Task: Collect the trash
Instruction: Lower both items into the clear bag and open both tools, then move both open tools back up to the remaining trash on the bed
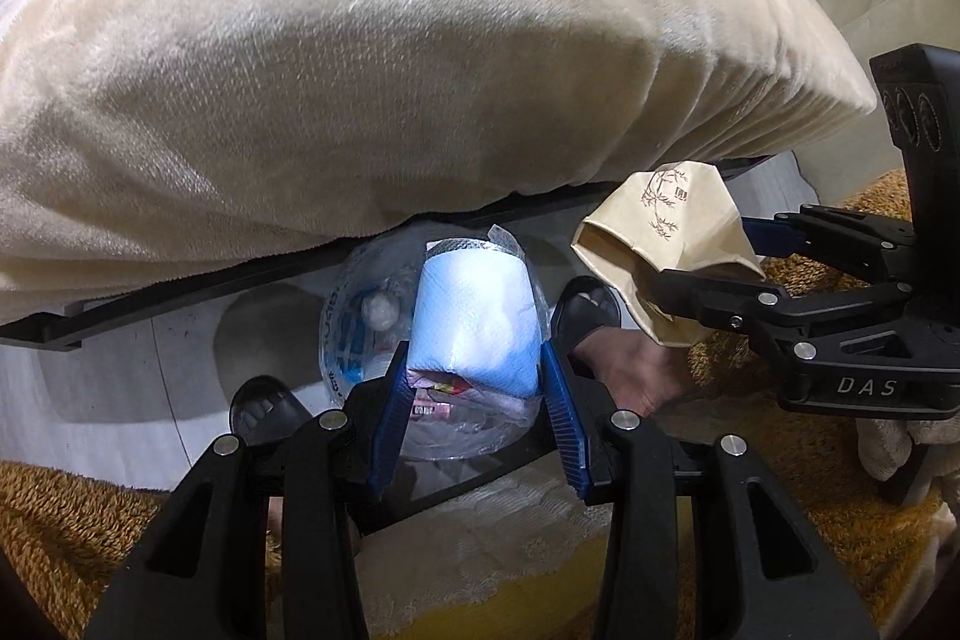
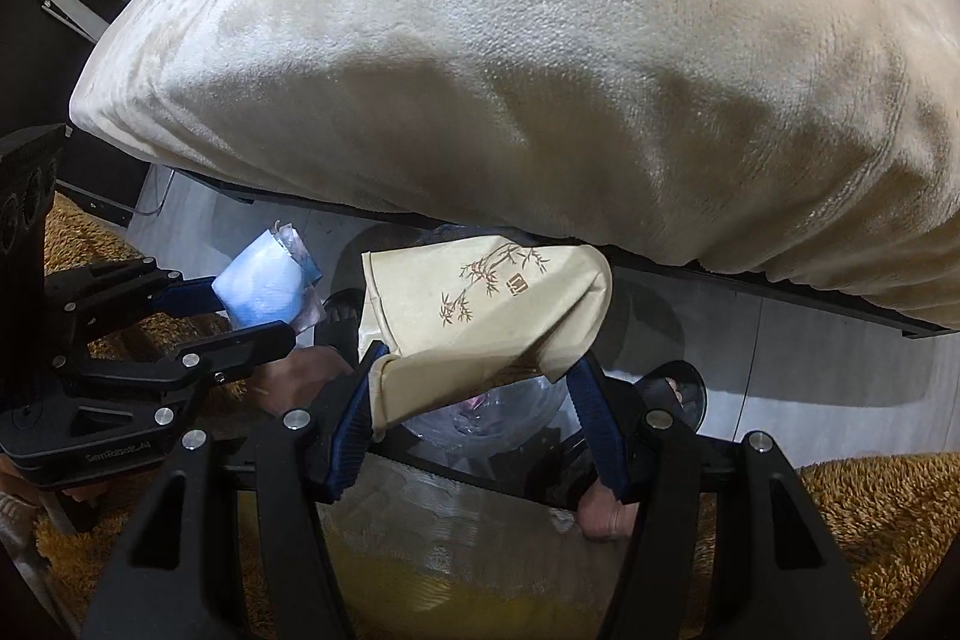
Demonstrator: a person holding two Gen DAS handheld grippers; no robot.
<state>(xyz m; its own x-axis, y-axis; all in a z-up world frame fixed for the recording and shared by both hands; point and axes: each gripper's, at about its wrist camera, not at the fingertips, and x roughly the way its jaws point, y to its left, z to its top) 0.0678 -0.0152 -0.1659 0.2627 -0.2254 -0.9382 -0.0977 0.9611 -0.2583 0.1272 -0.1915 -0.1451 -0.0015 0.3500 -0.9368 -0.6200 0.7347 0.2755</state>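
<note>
1. The tissue roll [image 1: 474, 316] sits pinched between the blue pads of the left gripper [image 1: 474, 394], its long axis running forward along the fingers, away from the camera.
2. The paper bag [image 2: 480, 316], tan with a bamboo print, is clamped across its crumpled lower end by the right gripper [image 2: 474, 400]; its long axis lies crosswise to the fingers, and its open mouth faces the left gripper.
3. Straight beyond both grippers, and lower, is the clear bin bag [image 1: 360, 322] already holding wrappers and scraps. From the left wrist view the roll hangs almost directly over its mouth; from the right wrist view the bin bag [image 2: 480, 418] shows just past the paper bag.
4. Both grippers point steeply down at it, side by side and close, the left one just left of the right. Neither looks clearly nearer; the roll seems better centred over the opening, so I would judge the left ready to let go first.
5. The drop turns on that line: trash above, bin bag below and ahead.
6. Further out, a cream blanket [image 1: 390, 70] drapes over the table edge above the bin bag, sandalled feet [image 1: 591, 307] flank it, and orange shag rug [image 1: 66, 520] lies nearer us.
</note>
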